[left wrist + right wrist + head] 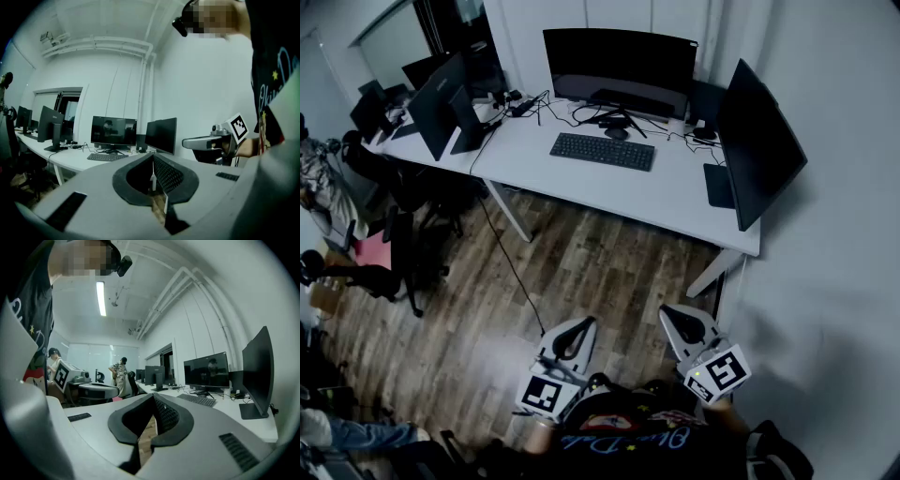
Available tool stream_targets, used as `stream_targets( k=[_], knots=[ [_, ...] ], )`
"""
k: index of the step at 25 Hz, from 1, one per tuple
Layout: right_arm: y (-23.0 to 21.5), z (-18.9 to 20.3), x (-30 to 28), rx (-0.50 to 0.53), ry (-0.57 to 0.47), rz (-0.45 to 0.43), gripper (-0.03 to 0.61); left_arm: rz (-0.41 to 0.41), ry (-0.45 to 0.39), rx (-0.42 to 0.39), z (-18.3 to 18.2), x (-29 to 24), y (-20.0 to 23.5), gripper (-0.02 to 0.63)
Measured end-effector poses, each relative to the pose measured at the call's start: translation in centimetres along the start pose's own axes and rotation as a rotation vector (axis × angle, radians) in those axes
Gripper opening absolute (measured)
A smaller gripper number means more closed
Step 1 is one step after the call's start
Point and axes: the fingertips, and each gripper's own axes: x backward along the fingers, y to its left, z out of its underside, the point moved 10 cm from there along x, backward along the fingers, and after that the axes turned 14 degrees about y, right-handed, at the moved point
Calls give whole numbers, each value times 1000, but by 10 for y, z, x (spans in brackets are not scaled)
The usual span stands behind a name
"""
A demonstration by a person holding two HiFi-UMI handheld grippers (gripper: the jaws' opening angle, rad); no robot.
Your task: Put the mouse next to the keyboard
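A black keyboard (602,151) lies on the white desk (675,192) in front of a curved monitor (619,61). Just behind the keyboard, by the monitor's stand, sits a small dark thing that looks like the mouse (617,133). Both grippers are held low over the floor, well short of the desk. My left gripper (572,339) (153,158) is shut with nothing in it. My right gripper (684,325) (153,400) is also shut and holds nothing. The keyboard (107,157) (199,400) shows far off in both gripper views.
A second monitor (757,141) stands on the desk's right end, near the wall. Another desk with monitors (441,103) adjoins on the left, with office chairs (389,253) beside it. Wood floor (572,272) lies between me and the desk. People stand in the background (118,376).
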Motion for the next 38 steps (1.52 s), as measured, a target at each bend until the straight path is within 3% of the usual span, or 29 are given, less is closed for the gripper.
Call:
stream_targets(
  k=[17, 21, 38],
  knots=[
    [3, 0, -4, -16, 9, 41, 3, -10, -3, 9, 2, 7, 8, 3],
    [2, -1, -10, -11, 26, 42, 100, -19, -2, 13, 3, 6, 12, 3],
    [17, -12, -47, 20, 65, 55, 173, -39, -21, 20, 12, 21, 50, 3]
  ],
)
